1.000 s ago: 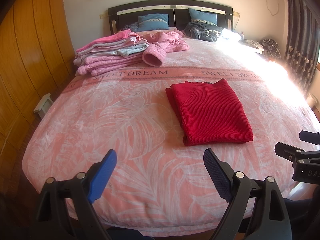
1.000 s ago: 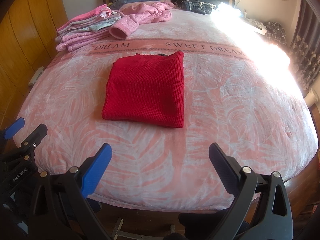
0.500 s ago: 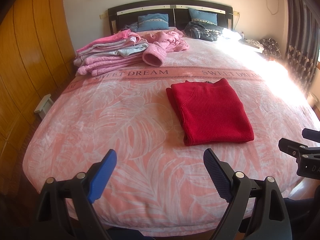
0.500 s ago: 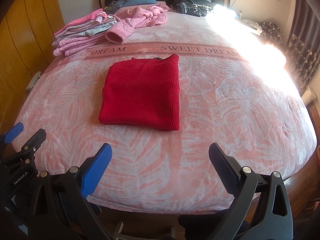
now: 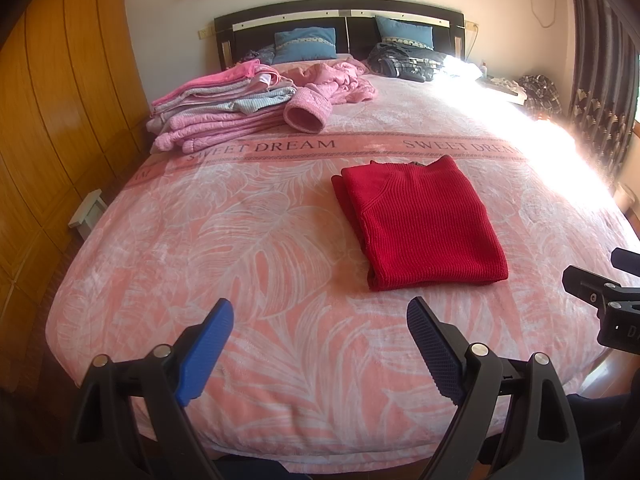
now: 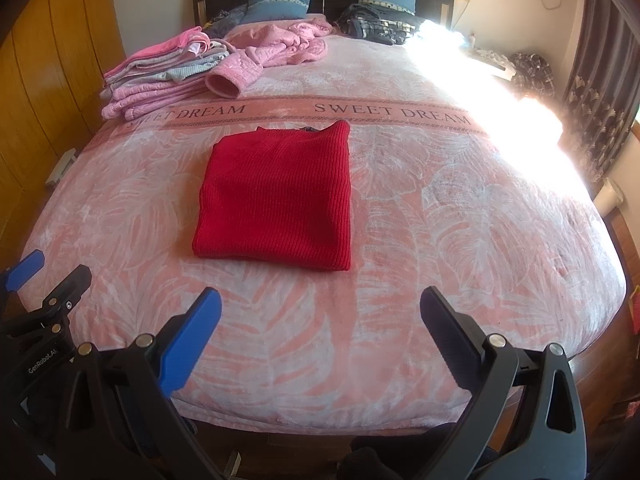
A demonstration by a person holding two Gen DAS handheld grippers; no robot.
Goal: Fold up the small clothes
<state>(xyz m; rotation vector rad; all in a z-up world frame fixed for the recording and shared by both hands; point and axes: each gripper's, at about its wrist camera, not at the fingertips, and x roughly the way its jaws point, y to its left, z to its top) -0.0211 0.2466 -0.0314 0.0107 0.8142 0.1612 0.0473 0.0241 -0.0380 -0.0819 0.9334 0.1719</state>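
Two grippers, both yours, both held over the foot of the bed with nothing in them.

Bed [image 5: 248, 248]: it fills both views, under a pink blanket printed with white leaves and a band that reads SWEET DREAM; strong sunlight washes out its far right side.
Wardrobe [image 5: 52, 120]: wooden panelled doors run along the left of the bed.
Headboard [image 5: 340, 12]: dark, against the far wall.
Pillows [image 5: 306, 42]: two blue ones lean on the headboard.
Pile of clothes [image 5: 224, 108]: pink and grey pieces stacked at the bed's far left corner, well apart from your grippers.
Pink garment [image 5: 332, 84]: crumpled just beside the pile, one cuffed sleeve opening towards you.
Dark clothes [image 5: 404, 60]: a bundle by the right pillow.
Red sweater [image 6: 276, 196]: folded into a neat rectangle and lying flat in the middle of the bed, just below the lettered band, ahead of both grippers and touched by neither.
Left gripper [image 5: 320, 310]: your blue-padded fingers stand wide apart over the blanket near the foot edge, short of the sweater's near left corner.
Right gripper [image 6: 320, 300]: its fingers are spread just as wide, and the sweater's near edge sits ahead of the gap.
Small white stool [image 5: 86, 214]: on the floor between bed and wardrobe.
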